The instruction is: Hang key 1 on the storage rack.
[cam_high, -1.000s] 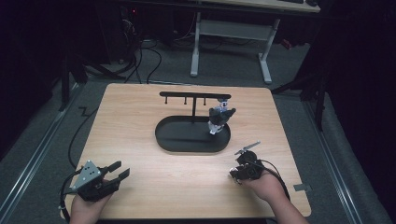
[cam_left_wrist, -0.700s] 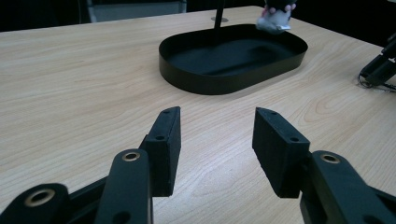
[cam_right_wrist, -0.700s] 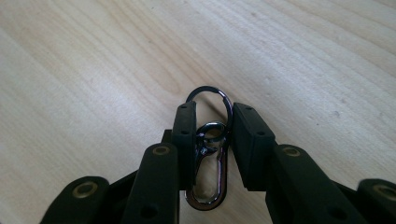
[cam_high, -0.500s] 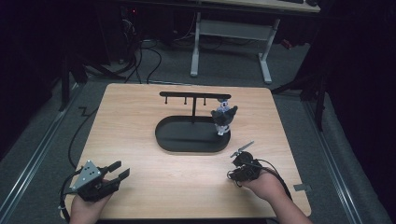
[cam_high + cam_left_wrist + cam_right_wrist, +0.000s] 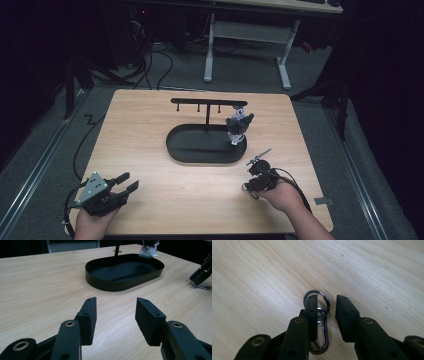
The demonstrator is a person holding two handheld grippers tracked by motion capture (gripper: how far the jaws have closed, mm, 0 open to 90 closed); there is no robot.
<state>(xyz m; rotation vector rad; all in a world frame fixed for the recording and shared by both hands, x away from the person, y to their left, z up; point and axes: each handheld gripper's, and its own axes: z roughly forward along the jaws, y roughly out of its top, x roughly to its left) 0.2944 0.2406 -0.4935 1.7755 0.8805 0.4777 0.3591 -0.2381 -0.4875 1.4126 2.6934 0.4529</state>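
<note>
A light wooden table (image 5: 150,150) carries a black oval tray (image 5: 205,145) near its middle, with a thin post rising from the tray's far side to a black crossbar (image 5: 207,102) that has short pegs on its underside. At the bar's right end a small dark plush keychain (image 5: 239,126) hangs, reaching down over the tray's right part (about 3 o'clock on the oval); in the left gripper view its pale lower end sits above the tray's far rim.

The left gripper (image 5: 125,183) is held low over the table at roughly 7 o'clock from the tray, well apart from it, a grey three-cornered plate on top. Its jaws stand wide apart with bare wood between them, and they point toward the tray (image 5: 125,272).

The right gripper (image 5: 259,170) is at about 5 o'clock from the tray, near its right end, held by a hand (image 5: 282,195) that comes in from the bottom edge. In the right gripper view (image 5: 325,312) the jaws are parted — not clamped on anything — and tilted down at the tabletop. A metal key ring with a clasp (image 5: 320,315) lies flat on the wood there — it sits under and just beside the left-hand jaw, partly hidden by it, with the round ring poking out past the jaw tip. Whether that jaw touches the ring cannot be told.
</note>
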